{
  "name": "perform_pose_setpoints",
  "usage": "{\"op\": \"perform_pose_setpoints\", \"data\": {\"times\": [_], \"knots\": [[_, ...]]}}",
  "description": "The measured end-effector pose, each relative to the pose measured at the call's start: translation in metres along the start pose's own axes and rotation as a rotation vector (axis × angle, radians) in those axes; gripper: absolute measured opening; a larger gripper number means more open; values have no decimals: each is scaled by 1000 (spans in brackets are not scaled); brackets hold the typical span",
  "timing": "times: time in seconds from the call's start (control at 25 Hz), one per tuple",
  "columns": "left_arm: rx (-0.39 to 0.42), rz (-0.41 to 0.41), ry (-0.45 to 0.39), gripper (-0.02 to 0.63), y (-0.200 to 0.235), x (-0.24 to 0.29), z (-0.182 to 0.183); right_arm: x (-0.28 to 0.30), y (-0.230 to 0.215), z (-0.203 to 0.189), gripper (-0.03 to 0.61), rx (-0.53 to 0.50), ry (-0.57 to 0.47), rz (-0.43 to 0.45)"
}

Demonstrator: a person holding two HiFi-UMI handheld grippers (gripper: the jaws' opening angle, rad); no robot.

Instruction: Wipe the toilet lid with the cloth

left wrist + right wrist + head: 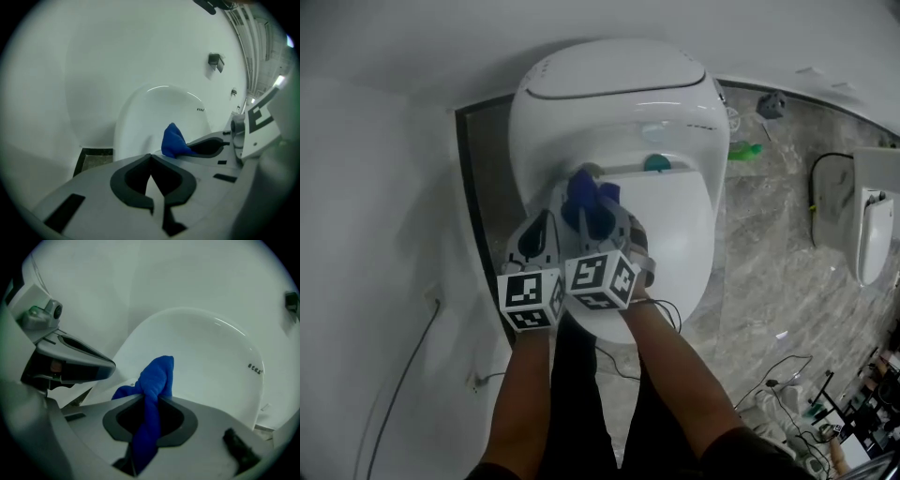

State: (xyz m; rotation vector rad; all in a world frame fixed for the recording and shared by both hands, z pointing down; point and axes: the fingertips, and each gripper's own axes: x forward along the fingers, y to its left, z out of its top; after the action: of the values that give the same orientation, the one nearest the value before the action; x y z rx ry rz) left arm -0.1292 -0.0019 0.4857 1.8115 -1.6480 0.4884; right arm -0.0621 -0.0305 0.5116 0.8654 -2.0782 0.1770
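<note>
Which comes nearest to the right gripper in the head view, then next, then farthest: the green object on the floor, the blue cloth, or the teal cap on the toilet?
1. Blue cloth, clamped in the right gripper.
2. Teal cap, up and right on the toilet.
3. Green object, on the floor, farther right.

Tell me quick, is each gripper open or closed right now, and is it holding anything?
Left gripper: closed, nothing in it.
Right gripper: closed on the blue cloth.
</note>
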Motion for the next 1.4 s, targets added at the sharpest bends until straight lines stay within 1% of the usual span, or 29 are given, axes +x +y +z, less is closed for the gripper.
{"op": "perform_pose_setpoints", "data": {"times": [0.12, 0.24, 0.36, 0.52, 0.72, 0.88, 1.08, 1.24, 1.32, 1.4], "knots": [[2, -4, 6, 9, -16, 7, 3, -4, -25, -11, 67, 47, 10, -33], [38, -21, 17, 9, -37, 16, 9, -10, -57, -26, 67, 101, 15, -76], [65, -44, 20, 9, -55, 24, 13, -14, -85, -40, 67, 131, 22, -108], [83, -52, 13, 9, -75, 30, 15, -20, -109, -53, 67, 163, 24, -130], [102, -88, 30, 9, -106, 40, 10, -29, -139, -74, 67, 237, 20, -164], [92, -117, 35, 9, -124, 45, 9, -35, -162, -90, 67, 242, 30, -206], [91, -129, 37, 9, -135, 49, 8, -38, -186, -110, 66, 248, 56, -249], [87, -134, 31, 9, -136, 44, 9, -42, -198, -121, 67, 249, 100, -263], [85, -132, 20, 9, -131, 39, 11, -48, -199, -115, 67, 253, 84, -268], [79, -122, 13, 9, -120, 33, 11, -56, -191, -99, 67, 251, 34, -264]]}}
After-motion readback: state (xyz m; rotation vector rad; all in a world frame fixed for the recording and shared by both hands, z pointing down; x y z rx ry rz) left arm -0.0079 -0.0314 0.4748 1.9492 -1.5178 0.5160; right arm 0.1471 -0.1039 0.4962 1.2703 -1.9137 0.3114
